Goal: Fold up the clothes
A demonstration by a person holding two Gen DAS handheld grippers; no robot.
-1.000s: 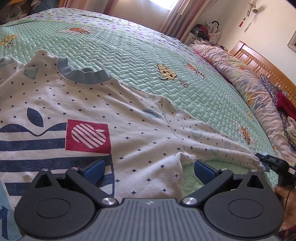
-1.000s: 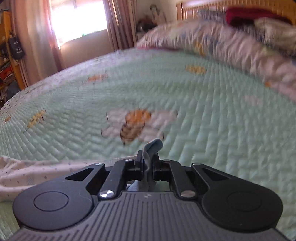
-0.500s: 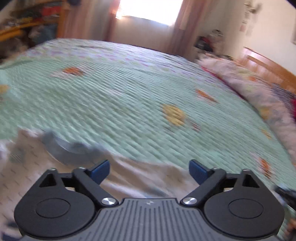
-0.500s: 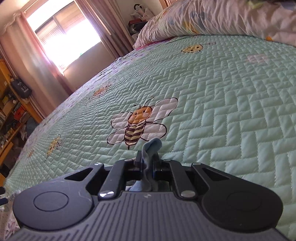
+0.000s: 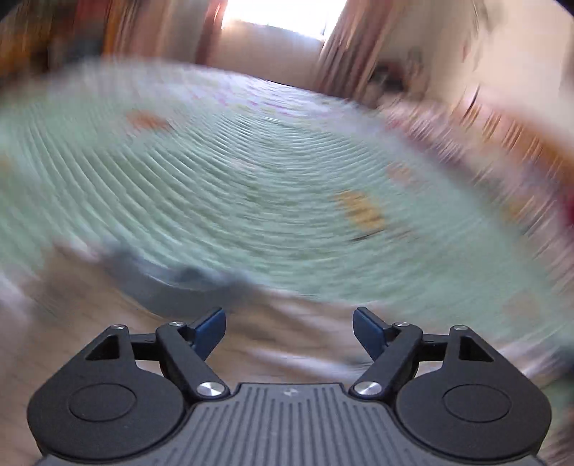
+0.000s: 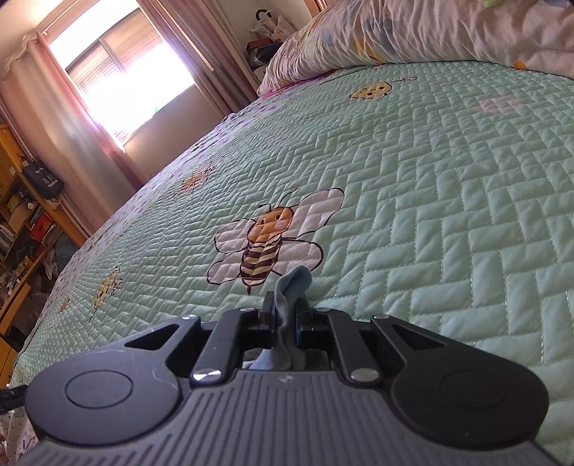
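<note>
Pinching the blue sleeve cuff [image 6: 292,286] in our right gripper [image 6: 286,315], we hover our closing, empty left gripper [image 5: 288,328] near the shirt's collar [image 5: 168,286], readying a fold.

A bedroom in a home. A wide bed is covered by a mint-green quilted bedspread [image 6: 448,200] stitched with cartoon bees [image 6: 267,243]. A rumpled floral duvet [image 6: 412,32] lies along its far side. Pink curtains [image 6: 53,118] frame a bright window [image 6: 125,79], and cluttered wooden shelves [image 6: 21,222] stand at the left.
</note>
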